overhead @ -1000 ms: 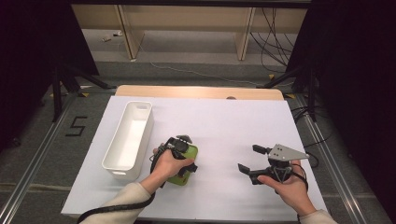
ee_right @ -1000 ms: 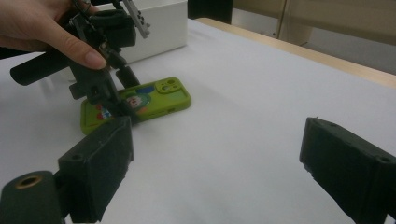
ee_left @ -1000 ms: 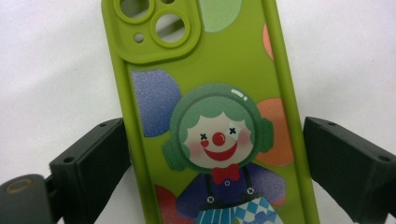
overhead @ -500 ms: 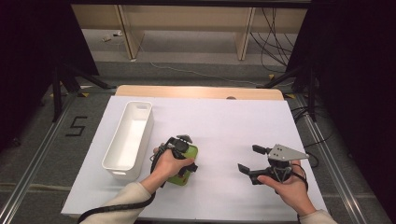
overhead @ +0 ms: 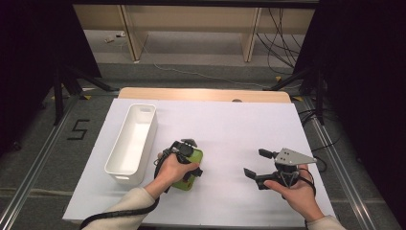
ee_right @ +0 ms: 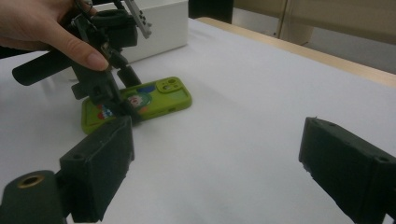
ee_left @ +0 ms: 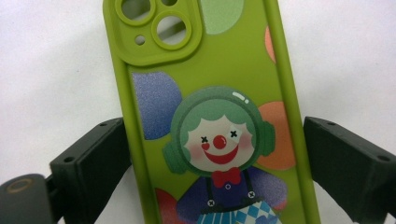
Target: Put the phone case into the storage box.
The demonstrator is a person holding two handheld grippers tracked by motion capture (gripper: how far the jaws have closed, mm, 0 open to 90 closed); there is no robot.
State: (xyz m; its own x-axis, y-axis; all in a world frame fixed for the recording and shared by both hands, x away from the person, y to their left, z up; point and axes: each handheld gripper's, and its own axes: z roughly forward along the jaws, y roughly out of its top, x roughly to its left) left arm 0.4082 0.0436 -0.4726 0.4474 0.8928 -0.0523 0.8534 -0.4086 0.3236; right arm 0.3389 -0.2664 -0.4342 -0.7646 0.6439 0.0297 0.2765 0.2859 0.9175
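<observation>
You are in a lab or test room, not a home; the white table (overhead: pixel 268 129) stands inside a metal rail frame (overhead: pixel 342 158) on a bare grey floor (overhead: pixel 43 158); a "5" mark (overhead: pixel 78 130) is taped on the floor at the left; black drapes (overhead: pixel 364 57) hang on both sides, with stand legs (overhead: pixel 72 84) at their feet; loose cables (overhead: pixel 280 28) trail at the far right under plain wood benches (overhead: pixel 191 19).

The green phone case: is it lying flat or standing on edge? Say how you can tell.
Lying flat. The green phone case rests printed side up on the white table, clown picture and camera cutouts facing upward.
</observation>
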